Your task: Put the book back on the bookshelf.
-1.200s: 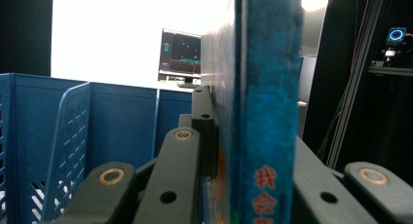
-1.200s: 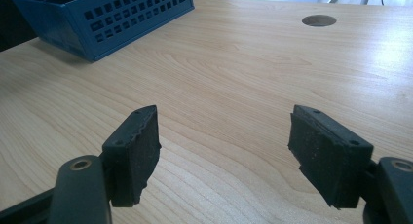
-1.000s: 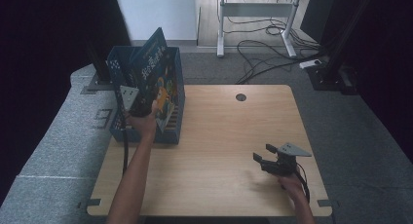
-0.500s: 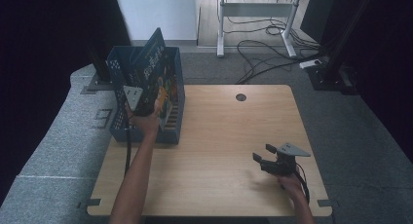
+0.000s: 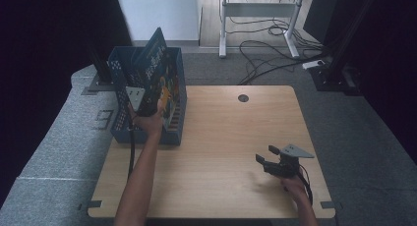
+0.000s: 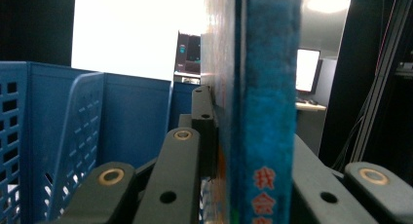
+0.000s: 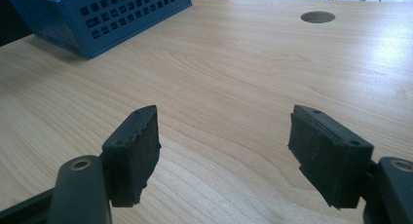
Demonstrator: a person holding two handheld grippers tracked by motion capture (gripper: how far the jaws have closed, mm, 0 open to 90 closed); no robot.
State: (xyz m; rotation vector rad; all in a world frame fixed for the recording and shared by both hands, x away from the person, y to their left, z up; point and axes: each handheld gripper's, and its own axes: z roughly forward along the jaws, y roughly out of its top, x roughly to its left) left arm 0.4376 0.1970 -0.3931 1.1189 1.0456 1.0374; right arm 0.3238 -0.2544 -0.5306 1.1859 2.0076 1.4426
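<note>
I have the book (image 5: pixel 156 73) clamped in my left gripper (image 5: pixel 139 102), the jaws pressed on its two faces near its lower edge, so it rises straight up from the grip. Its long axis runs up and tilts toward the far side of the table (image 5: pixel 221 137), and its lower part sits inside the blue crate (image 5: pixel 174 113) at the table's far left corner. From here I judge that the book only has to go straight down between the crate's walls. My right gripper (image 5: pixel 268 155) rests near the near right corner, jaws wide and empty, well apart from the crate.
</note>
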